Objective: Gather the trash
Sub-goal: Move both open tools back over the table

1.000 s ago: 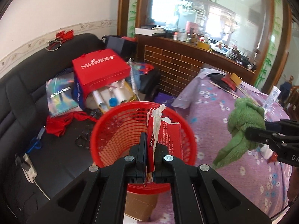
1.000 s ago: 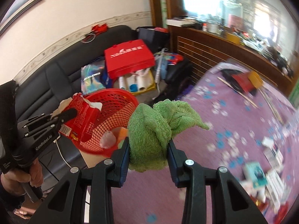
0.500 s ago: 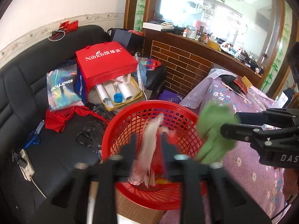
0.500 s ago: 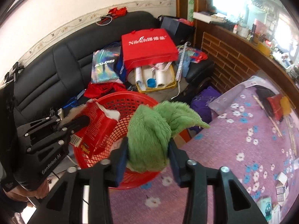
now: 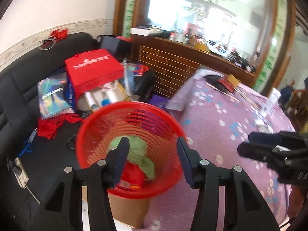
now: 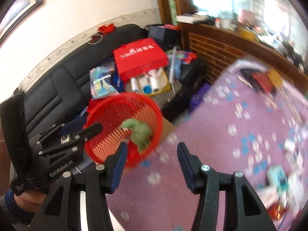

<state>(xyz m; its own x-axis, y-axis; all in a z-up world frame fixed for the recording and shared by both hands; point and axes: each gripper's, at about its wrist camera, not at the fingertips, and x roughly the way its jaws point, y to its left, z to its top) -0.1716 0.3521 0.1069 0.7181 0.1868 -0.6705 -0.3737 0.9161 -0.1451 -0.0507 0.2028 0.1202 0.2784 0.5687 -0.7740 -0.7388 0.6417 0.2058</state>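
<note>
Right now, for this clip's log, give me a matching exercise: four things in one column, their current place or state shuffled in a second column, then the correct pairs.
Things:
1. crumpled green cloth
2. round red mesh plastic basket
3. left tool
4. flat red paper gift bag

Places or states:
A. on the black sofa
B. open, holding nothing
C. inside the basket
D. atop a brown cardboard box

Pairs: 1-C, 2-D, 3-B, 4-A

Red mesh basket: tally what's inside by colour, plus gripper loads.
Green: 1, the crumpled green cloth in the red plastic mesh basket
Red: 1, the red paper package lying under the cloth
Held items: 0, the left gripper and right gripper are both open
Total in basket: 2 visible; anything beneath is hidden.
</note>
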